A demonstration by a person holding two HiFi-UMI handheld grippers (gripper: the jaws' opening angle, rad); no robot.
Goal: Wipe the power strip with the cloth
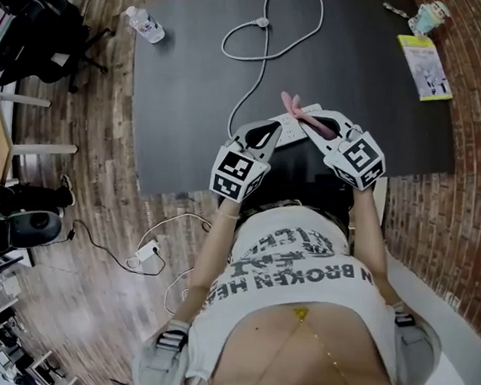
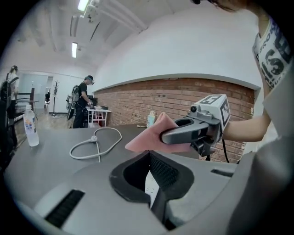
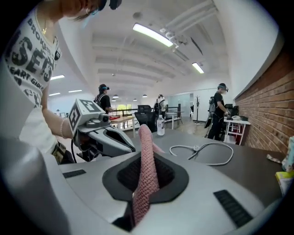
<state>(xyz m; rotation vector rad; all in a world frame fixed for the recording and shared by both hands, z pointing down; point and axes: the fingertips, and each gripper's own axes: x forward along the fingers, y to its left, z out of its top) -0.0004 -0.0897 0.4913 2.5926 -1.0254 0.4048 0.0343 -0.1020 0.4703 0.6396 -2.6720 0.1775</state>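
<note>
The power strip (image 1: 289, 132) is mostly hidden under both tools. Over it, the right tool (image 1: 305, 123) grasps the cloth (image 1: 292, 106). The left tool (image 1: 275, 131) is clenched at the strip's left end.

The person wears a white T-shirt (image 1: 301, 269) with dark lettering.

Head camera stares steeply down on the white cable (image 1: 261, 22) from high above, while both gripper cameras face it, low and near.

We see a clear water bottle (image 1: 145, 25) lying at the tabletop's (image 1: 190, 98) far left corner. A yellow-edged booklet (image 1: 424, 68) and a small pale container (image 1: 430, 17) sit far right. A black office chair (image 1: 36, 28) stands on the wooden floor (image 1: 95, 207) at left.
</note>
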